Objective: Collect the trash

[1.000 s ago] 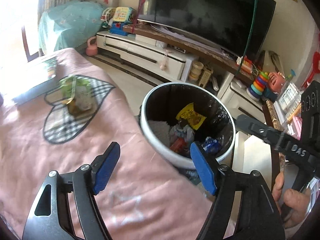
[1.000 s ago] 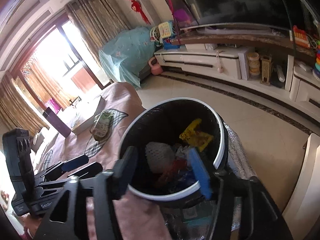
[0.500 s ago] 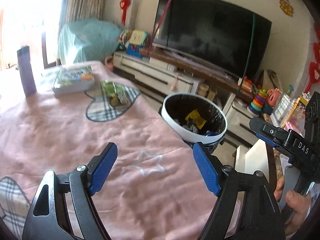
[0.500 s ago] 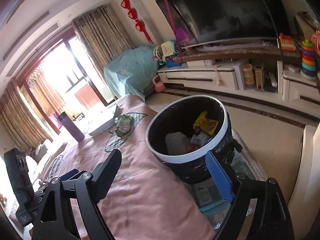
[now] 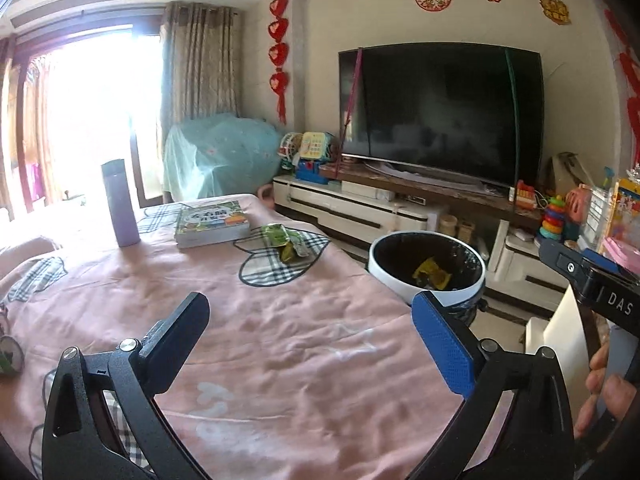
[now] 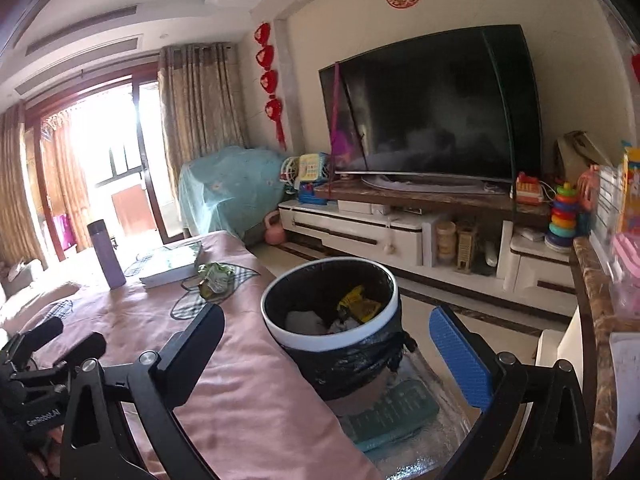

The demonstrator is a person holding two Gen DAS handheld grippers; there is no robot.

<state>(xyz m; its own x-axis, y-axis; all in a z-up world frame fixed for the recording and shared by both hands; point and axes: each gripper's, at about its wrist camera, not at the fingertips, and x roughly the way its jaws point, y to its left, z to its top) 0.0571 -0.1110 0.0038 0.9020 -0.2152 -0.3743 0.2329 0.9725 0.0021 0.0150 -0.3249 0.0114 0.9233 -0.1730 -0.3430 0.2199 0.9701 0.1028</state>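
Note:
A white-rimmed bin with a black liner [image 5: 427, 270] [image 6: 332, 316] stands beside the table's right edge and holds a yellow wrapper [image 6: 357, 305] and other trash. A green snack wrapper [image 5: 286, 240] [image 6: 215, 277] lies on the pink tablecloth [image 5: 280, 344] on a plaid heart patch, far ahead of both grippers. My left gripper [image 5: 312, 328] is open and empty above the cloth. My right gripper [image 6: 332, 348] is open and empty, set back from the bin. Part of the right gripper also shows in the left wrist view [image 5: 588, 284].
A purple bottle [image 5: 119, 204] and a book [image 5: 212, 224] stand at the table's far end. A TV [image 5: 440, 112] on a low white cabinet [image 5: 360, 212] with toys fills the far wall. A green mat [image 6: 392, 412] lies under the bin.
Both grippers pulled back and up from the bin and levelled out; the bin now sits farther away and the whole table and room show. Both stay open.

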